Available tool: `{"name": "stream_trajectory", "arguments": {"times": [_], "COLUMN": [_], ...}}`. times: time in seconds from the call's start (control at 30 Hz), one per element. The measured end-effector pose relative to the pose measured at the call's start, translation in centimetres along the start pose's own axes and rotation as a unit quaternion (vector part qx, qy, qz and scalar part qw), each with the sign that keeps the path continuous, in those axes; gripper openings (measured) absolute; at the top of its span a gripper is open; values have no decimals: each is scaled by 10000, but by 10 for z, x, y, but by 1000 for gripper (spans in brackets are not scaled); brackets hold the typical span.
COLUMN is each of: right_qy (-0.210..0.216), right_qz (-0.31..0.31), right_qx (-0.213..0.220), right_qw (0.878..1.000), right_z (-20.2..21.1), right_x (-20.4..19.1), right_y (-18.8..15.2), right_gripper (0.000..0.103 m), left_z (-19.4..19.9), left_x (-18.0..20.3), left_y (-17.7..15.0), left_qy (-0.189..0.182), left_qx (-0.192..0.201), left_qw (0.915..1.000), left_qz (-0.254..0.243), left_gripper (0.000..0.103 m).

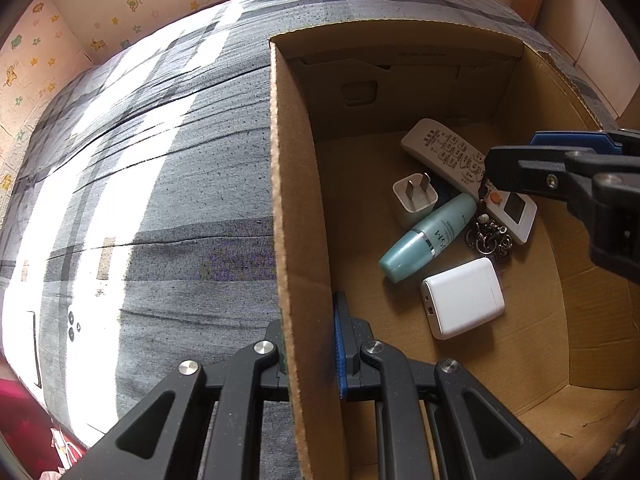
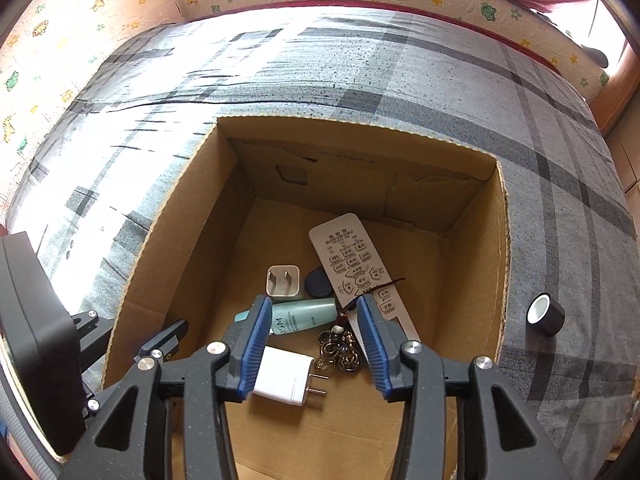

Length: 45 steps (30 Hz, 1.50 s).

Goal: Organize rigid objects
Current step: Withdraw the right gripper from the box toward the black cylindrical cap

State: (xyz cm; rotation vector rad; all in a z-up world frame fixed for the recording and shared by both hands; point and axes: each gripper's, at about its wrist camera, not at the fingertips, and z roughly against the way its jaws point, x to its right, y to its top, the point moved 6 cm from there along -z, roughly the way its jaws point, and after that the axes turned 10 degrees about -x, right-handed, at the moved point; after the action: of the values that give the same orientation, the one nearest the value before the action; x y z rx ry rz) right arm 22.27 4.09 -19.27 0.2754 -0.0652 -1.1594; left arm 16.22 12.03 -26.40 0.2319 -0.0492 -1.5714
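Observation:
An open cardboard box (image 1: 292,200) stands on a grey plaid bed. On its floor lie a white remote (image 2: 352,256), a small white plug (image 2: 283,280), a teal bottle (image 2: 304,314), a metal keychain (image 2: 340,350), a white charger (image 2: 284,376) and a dark round piece (image 2: 318,282). My left gripper (image 1: 310,340) is shut on the box's left wall, one finger inside and one outside. My right gripper (image 2: 314,320) hangs open over the keychain and bottle, its blue pads touching neither. In the left wrist view it reaches in from the right (image 1: 514,152) above the remote (image 1: 452,152).
A black roll of tape (image 2: 545,314) with a white core sits on the bedsheet (image 2: 560,200) just right of the box. Walls with cartoon stickers close in the far side of the bed. A red cloth lies at the left edge (image 1: 24,420).

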Motion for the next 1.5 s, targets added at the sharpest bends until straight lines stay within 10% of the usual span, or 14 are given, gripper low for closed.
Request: {"name": "stream_trajectory", "arguments": {"times": [0.33, 1.5], "right_qy": [-152, -667], "right_qz": [-44, -1506], "right_qx": [289, 654], "right_qw": [9995, 9842], "right_z": [35, 78], "right_x": [10, 182], "right_y": [0, -21], "right_gripper": [101, 103], "left_z": [0, -1], "left_x": [-2, -2], "left_y": [0, 1], "left_qy": [-4, 2], "left_qx": [-2, -13], "left_qw": [10000, 10000], "left_qz": [-5, -11], "left_gripper": [14, 13]}}
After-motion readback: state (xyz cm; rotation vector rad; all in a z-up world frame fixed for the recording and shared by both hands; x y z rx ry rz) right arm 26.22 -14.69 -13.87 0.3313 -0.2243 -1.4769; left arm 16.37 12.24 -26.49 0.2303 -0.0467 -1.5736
